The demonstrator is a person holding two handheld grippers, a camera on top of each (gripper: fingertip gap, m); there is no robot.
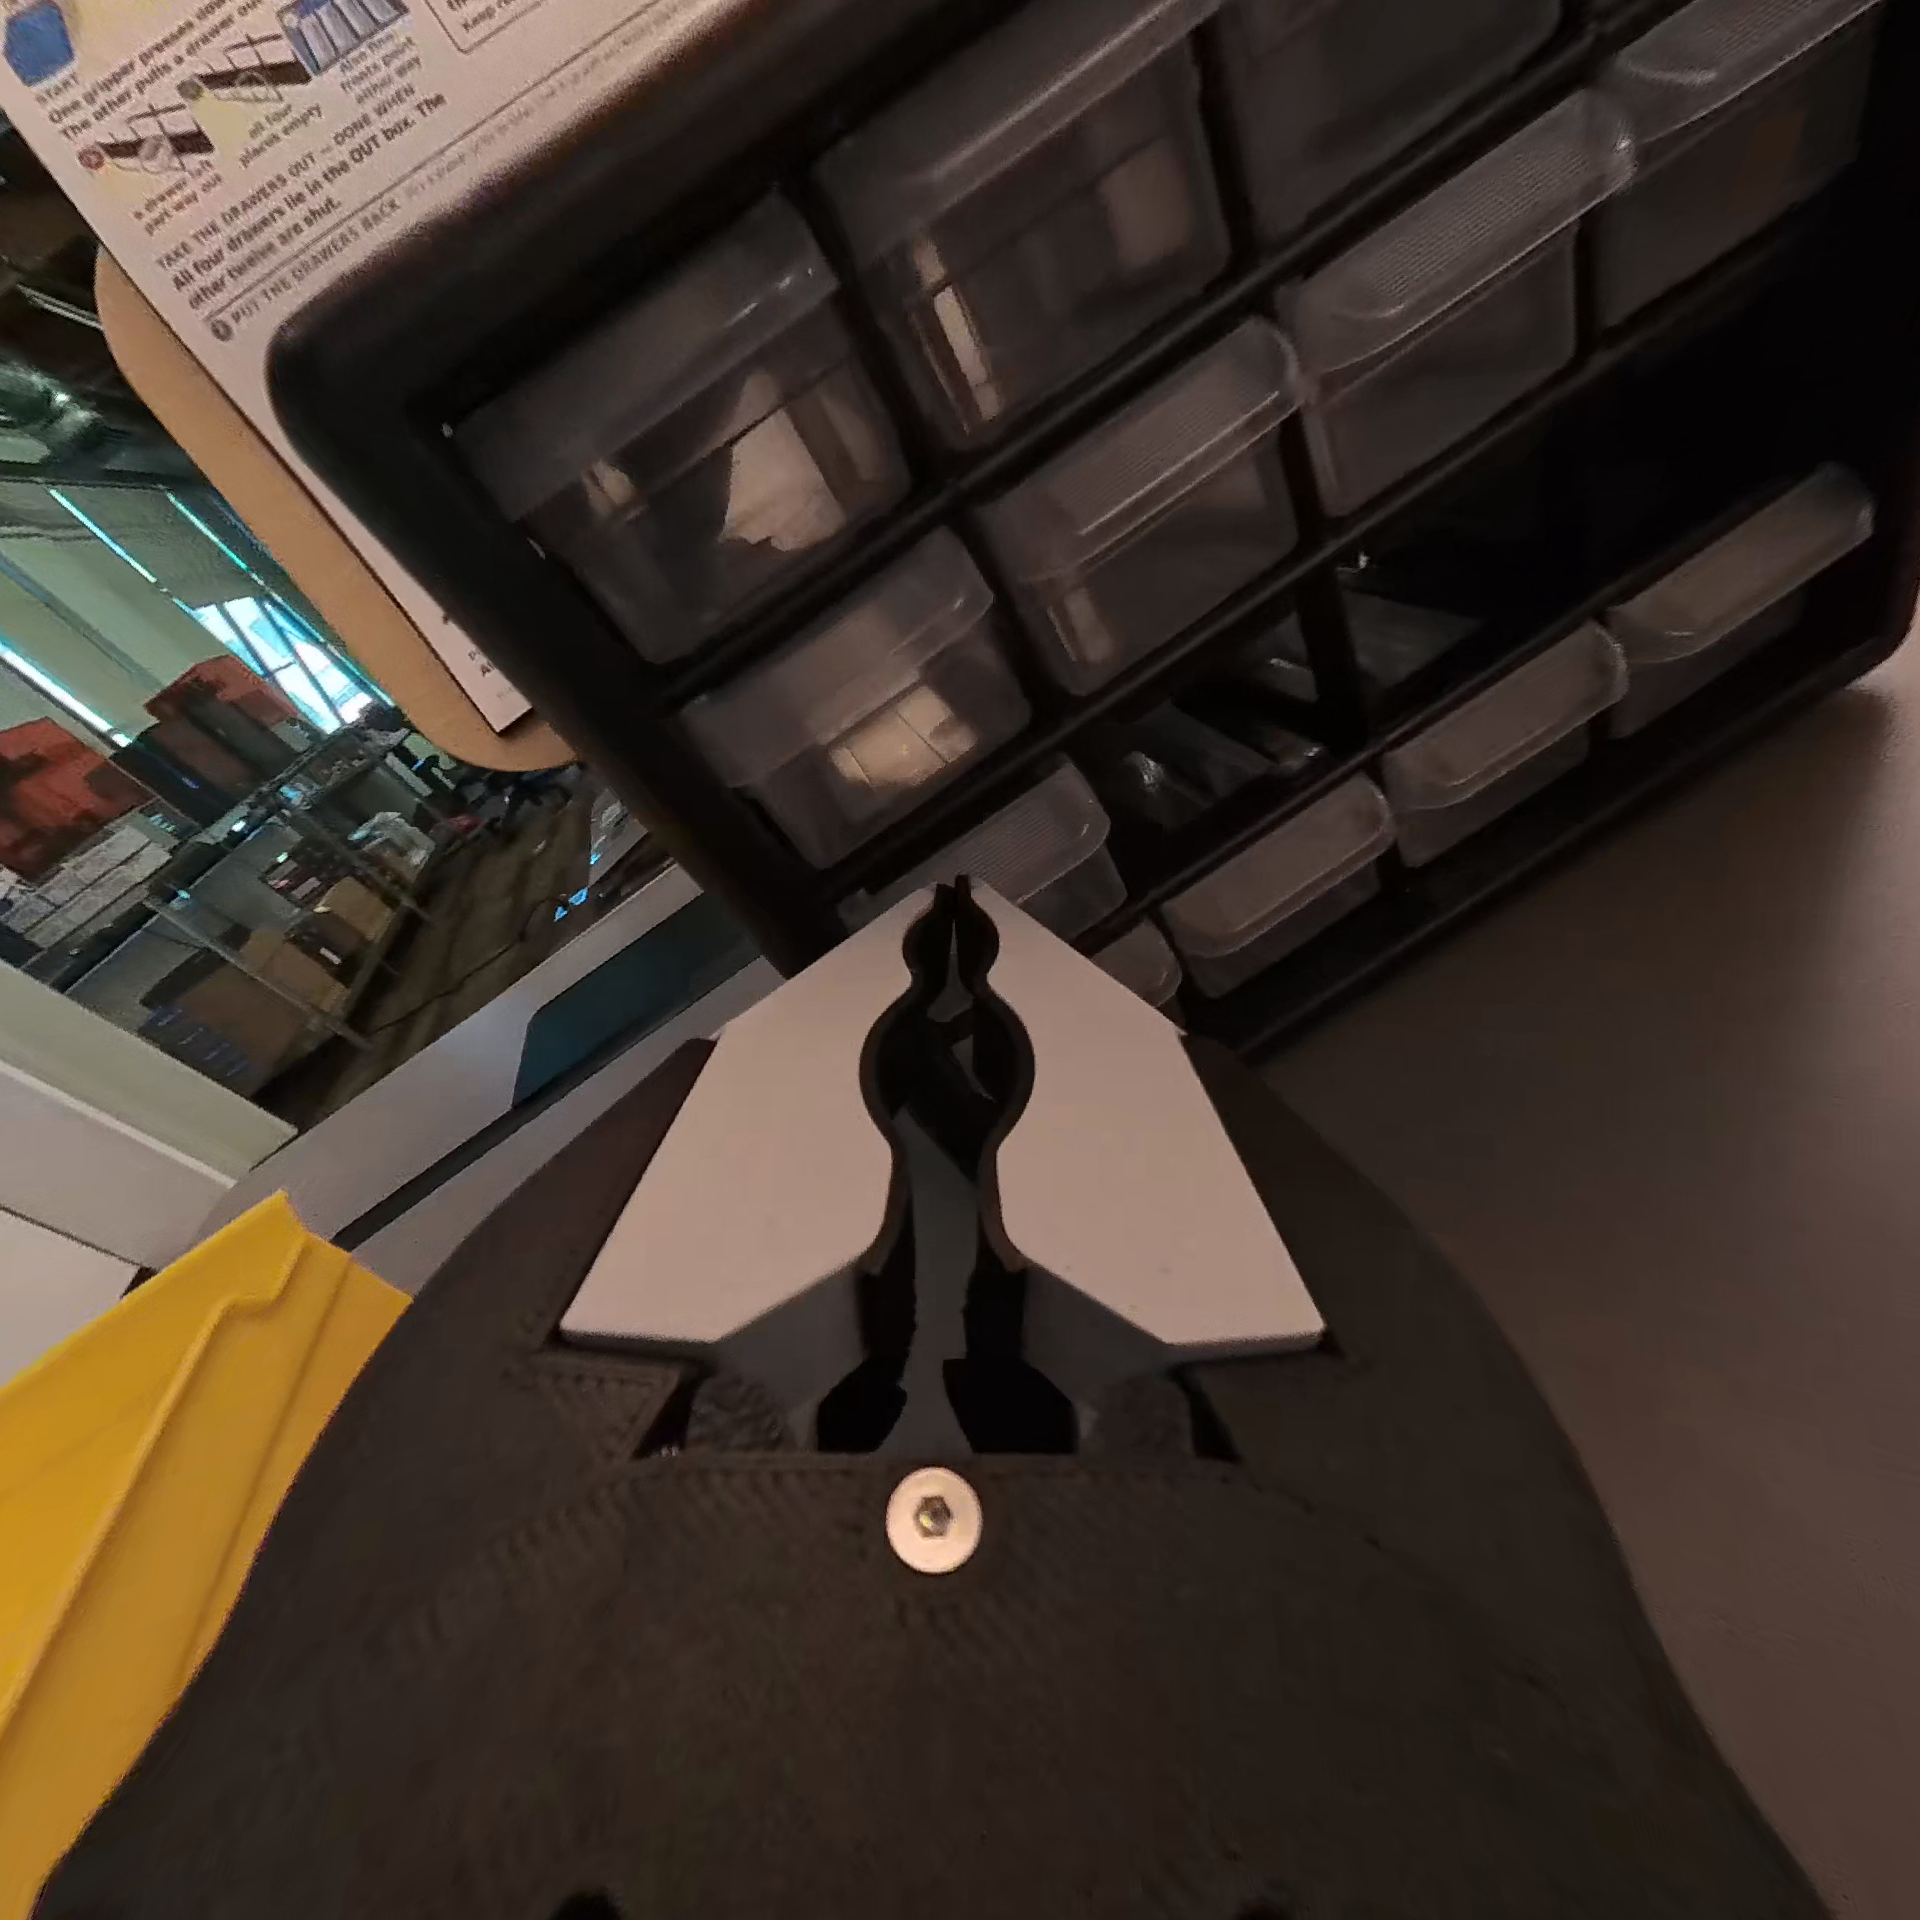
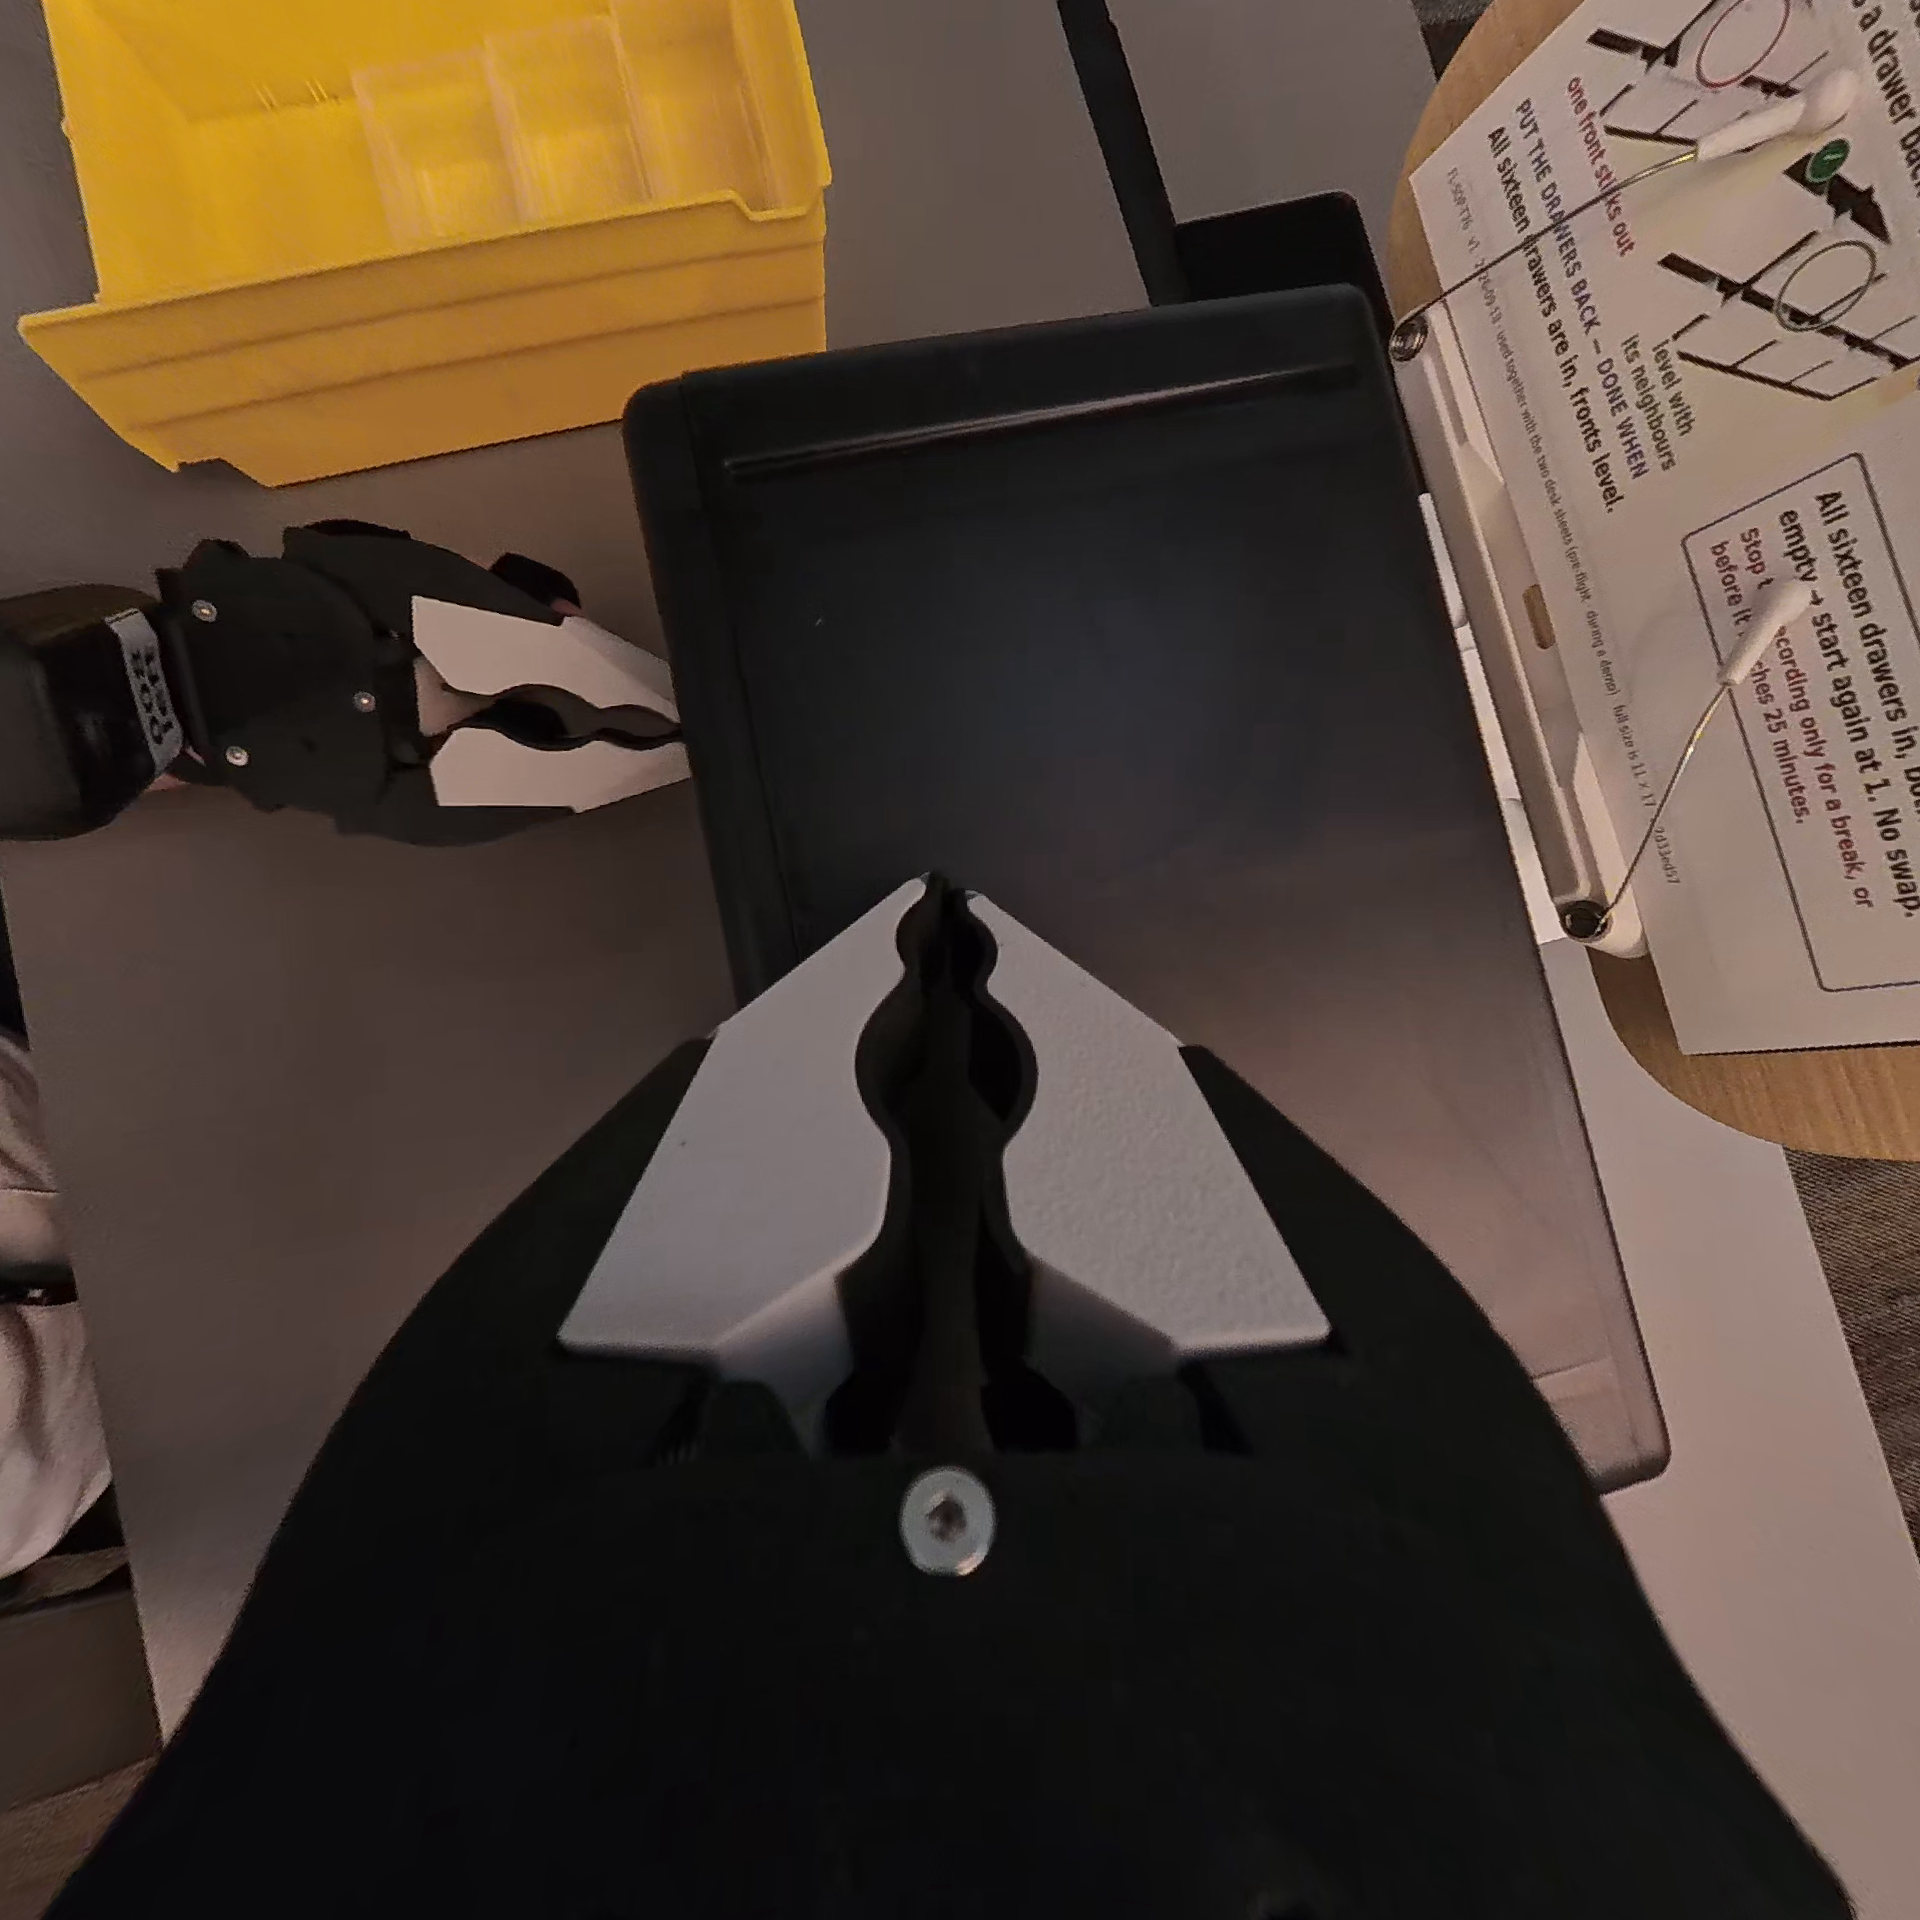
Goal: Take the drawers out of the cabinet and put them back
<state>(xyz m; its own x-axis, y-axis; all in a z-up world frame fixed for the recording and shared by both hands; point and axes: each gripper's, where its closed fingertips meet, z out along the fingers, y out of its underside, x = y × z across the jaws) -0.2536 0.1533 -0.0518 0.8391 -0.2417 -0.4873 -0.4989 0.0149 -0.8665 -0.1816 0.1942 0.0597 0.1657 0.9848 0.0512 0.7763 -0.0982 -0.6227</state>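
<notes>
Left wrist view: your left gripper (image 1: 956,899), fingers together and empty, faces the black cabinet (image 1: 353,374) of clear drawers (image 1: 707,436); four slots (image 1: 1704,353) gape.
Right wrist view: your right gripper (image 2: 940,888), pinched together, sits over the cabinet top; one yellow bin (image 2: 436,312) holds clear drawers on the grey table (image 2: 416,1039).

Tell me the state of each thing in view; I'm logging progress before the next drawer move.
left gripper: shut, empty, at the cabinet's front.
right gripper: shut, empty, over the cabinet top.
cabinet: upright on the table, some slots empty.
drawers in the cabinet: most pushed in.
yellow bin: open-topped, clear drawers inside.
instruction sheet: propped on a stand.
</notes>
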